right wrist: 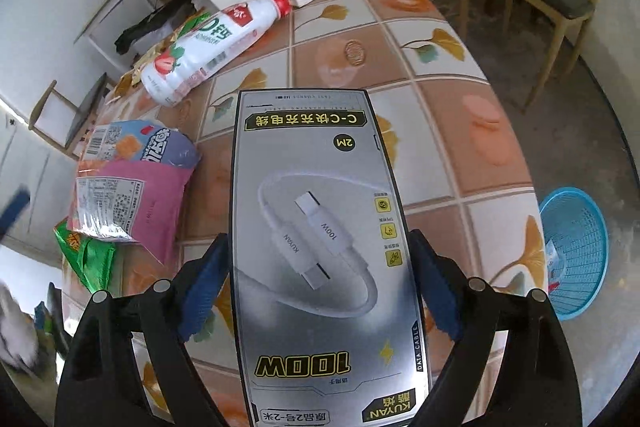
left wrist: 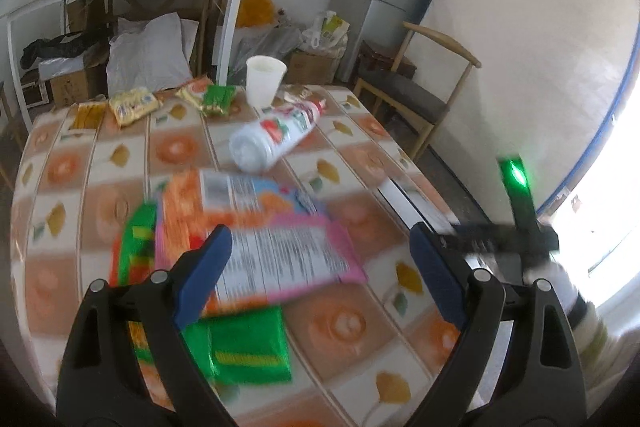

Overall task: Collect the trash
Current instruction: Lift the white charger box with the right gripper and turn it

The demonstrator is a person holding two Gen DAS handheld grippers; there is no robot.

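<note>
My right gripper (right wrist: 320, 279) is shut on a grey data-cable box (right wrist: 316, 227) and holds it above the tiled table (right wrist: 440, 115). My left gripper (left wrist: 320, 267) is open and empty, just above a pile of snack wrappers: a pink wrapper (left wrist: 288, 259), an orange-blue one (left wrist: 232, 195) and green ones (left wrist: 244, 347). The pile also shows in the right wrist view (right wrist: 128, 199). A white strawberry-milk bottle (left wrist: 276, 139) lies on its side mid-table, also in the right wrist view (right wrist: 208, 47). A blue mesh trash basket (right wrist: 576, 251) stands on the floor to the right of the table.
A white paper cup (left wrist: 264, 79) and several snack packets (left wrist: 132, 105) sit at the table's far edge. A wooden chair (left wrist: 416, 95) stands at the far right corner. The right gripper and its box (left wrist: 500, 239) show at the table's right edge. Shelves and boxes crowd the back wall.
</note>
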